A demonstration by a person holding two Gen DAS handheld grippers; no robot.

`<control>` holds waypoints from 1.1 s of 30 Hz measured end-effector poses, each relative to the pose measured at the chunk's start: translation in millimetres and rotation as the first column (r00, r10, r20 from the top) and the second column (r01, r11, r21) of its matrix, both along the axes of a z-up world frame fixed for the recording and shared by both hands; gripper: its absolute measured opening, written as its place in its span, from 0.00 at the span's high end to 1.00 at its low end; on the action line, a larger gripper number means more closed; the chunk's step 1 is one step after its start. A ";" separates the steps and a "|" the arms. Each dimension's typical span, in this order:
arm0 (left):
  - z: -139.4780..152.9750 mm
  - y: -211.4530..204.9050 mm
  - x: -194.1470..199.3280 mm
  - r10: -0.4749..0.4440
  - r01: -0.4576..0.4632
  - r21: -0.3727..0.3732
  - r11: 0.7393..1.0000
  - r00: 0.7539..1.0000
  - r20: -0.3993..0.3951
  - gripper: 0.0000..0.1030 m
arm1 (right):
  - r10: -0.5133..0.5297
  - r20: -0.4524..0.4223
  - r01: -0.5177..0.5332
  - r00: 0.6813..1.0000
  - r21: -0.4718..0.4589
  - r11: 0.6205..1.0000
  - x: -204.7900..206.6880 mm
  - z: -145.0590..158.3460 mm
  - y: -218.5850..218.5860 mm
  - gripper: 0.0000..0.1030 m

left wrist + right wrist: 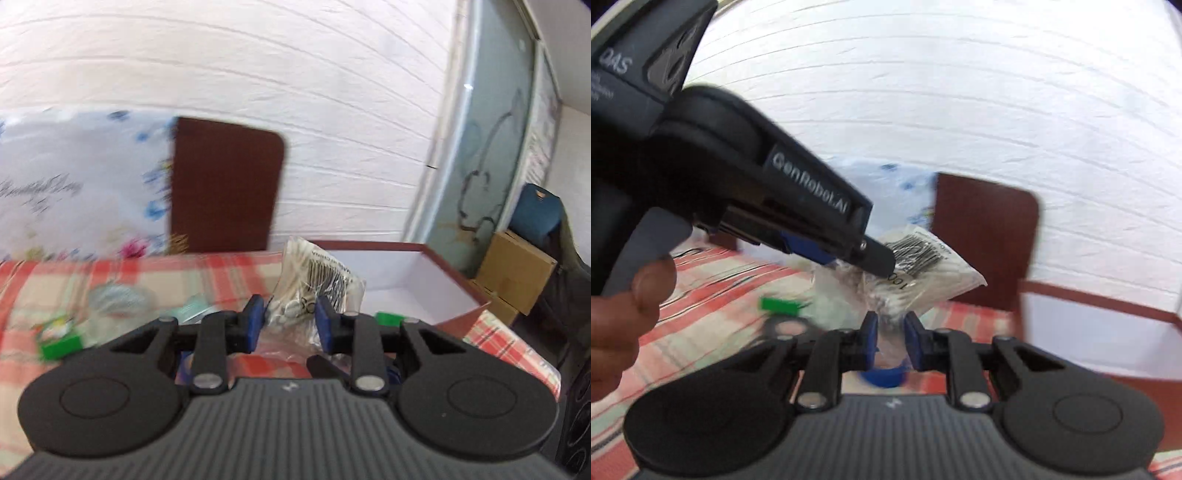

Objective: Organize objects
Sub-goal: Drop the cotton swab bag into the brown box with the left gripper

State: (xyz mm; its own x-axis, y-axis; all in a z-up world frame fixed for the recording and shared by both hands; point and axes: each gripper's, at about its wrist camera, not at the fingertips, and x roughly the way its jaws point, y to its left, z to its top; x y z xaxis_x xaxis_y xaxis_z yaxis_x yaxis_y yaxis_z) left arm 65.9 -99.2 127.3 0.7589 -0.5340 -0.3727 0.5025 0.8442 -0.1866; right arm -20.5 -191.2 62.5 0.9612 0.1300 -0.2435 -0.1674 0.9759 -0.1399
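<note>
A clear plastic bag of cotton swabs (317,277) with a barcode label hangs above the red plaid cloth (147,273). My left gripper (290,319) is shut on its lower part. In the right wrist view the same bag (923,273) is held by the left gripper (857,258), which reaches in from the upper left. My right gripper (890,338) is nearly closed around the bag's bottom corner; whether it pinches the plastic is unclear. An open red box with a white inside (406,280) stands just right of the bag; it also shows in the right wrist view (1108,332).
The box's dark red lid (225,184) leans against the white wall, beside a floral pillow (74,177). Green blocks (61,347), a tape roll (118,295) and a blue cap (882,376) lie on the cloth. Cardboard boxes (513,269) stand right of the bed.
</note>
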 end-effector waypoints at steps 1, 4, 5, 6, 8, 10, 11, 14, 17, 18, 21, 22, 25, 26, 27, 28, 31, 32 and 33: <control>3.7 -15.4 3.3 -0.030 0.030 0.003 1.000 0.999 0.012 0.68 | -0.035 0.015 0.035 0.999 0.009 0.999 0.5 3.5 -13.3 0.83; 4.2 -67.5 18.1 -0.101 0.100 0.027 0.995 0.995 0.027 0.68 | -0.148 0.033 0.147 0.988 0.036 0.988 5.1 10.3 -55.4 0.83; 2.5 -84.5 24.5 -0.118 0.117 0.040 0.992 0.993 0.028 0.62 | -0.188 0.038 0.187 0.981 0.046 0.981 8.0 11.6 -69.6 0.81; -0.4 -100.4 30.4 -0.132 0.130 0.064 0.989 0.991 0.031 0.56 | -0.223 0.041 0.221 0.974 0.058 0.974 11.5 11.4 -82.6 0.75; -10.4 -129.1 41.4 -0.091 0.084 0.161 0.983 0.995 0.038 0.40 | -0.306 0.032 0.305 0.951 0.043 0.951 26.7 4.5 -103.7 0.45; -18.1 -136.8 47.8 -0.045 0.045 0.219 0.975 0.999 -0.005 0.42 | -0.425 -0.005 0.425 0.905 0.001 0.905 38.2 -5.9 -118.9 0.49; -20.1 -131.9 47.6 -0.041 0.046 0.205 0.978 0.999 -0.029 0.41 | -0.449 -0.027 0.450 0.893 0.016 0.893 37.5 -8.4 -126.5 0.51; -18.5 -112.1 29.7 -0.017 0.019 0.186 0.982 1.000 -0.011 0.40 | -0.444 -0.024 0.443 0.896 0.133 0.887 15.7 -9.6 -140.9 0.49; -15.0 -92.9 12.6 0.018 -0.015 0.189 0.982 1.000 -0.010 0.39 | -0.441 -0.009 0.438 0.897 0.130 0.889 4.8 -9.8 -139.2 0.49; -13.7 -89.0 7.5 0.024 -0.022 0.196 0.980 1.000 -0.009 0.38 | -0.435 -0.014 0.432 0.900 0.149 0.889 2.9 -9.2 -138.5 0.49; -14.7 -80.3 -4.9 0.050 -0.050 0.258 0.965 0.999 0.008 0.37 | -0.407 -0.042 0.406 0.913 0.218 0.888 -12.2 -6.5 -135.7 0.49; -16.6 -77.3 -6.2 0.068 -0.066 0.278 0.958 0.998 0.004 0.37 | -0.401 -0.046 0.400 0.915 0.228 0.888 -13.0 -5.4 -129.4 0.49; -25.1 -63.5 -5.9 0.130 -0.109 0.312 0.944 0.990 -0.046 0.37 | -0.371 -0.089 0.381 0.924 0.265 0.886 -20.8 -6.7 -122.0 0.48; -28.3 -58.8 -5.0 0.150 -0.122 0.314 0.942 0.987 -0.066 0.37 | -0.356 -0.110 0.373 0.928 0.279 0.885 -20.8 -8.1 -123.1 0.48; -32.0 -53.7 -4.3 0.168 -0.133 0.313 0.940 0.982 -0.089 0.37 | -0.344 -0.130 0.367 0.930 0.291 0.884 -22.2 -9.9 -121.8 0.48; -35.5 -49.0 -4.7 0.181 -0.139 0.315 0.939 0.978 -0.108 0.37 | -0.331 -0.153 0.363 0.931 0.301 0.882 -21.6 -11.6 -120.3 0.48; -44.8 -39.6 -10.0 0.206 -0.155 0.349 0.924 0.972 -0.112 0.37 | -0.298 -0.207 0.353 0.932 0.330 0.875 -26.6 -13.3 -114.3 0.49; -47.4 -35.9 -11.1 0.213 -0.160 0.358 0.920 0.971 -0.112 0.37 | -0.291 -0.220 0.353 0.931 0.339 0.872 -30.1 -13.4 -110.6 0.49; -50.0 -31.7 -11.6 0.220 -0.165 0.361 0.918 0.968 -0.118 0.37 | -0.281 -0.233 0.349 0.931 0.345 0.871 -30.8 -13.9 -108.2 0.49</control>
State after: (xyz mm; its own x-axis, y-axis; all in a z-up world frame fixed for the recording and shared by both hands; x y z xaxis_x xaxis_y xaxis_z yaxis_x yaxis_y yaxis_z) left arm 54.3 -131.0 77.3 0.7529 -0.2002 -0.6270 0.3123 0.9472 0.0726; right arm -51.3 -299.4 48.6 0.9145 -0.0591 -0.4004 0.1702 0.9537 0.2480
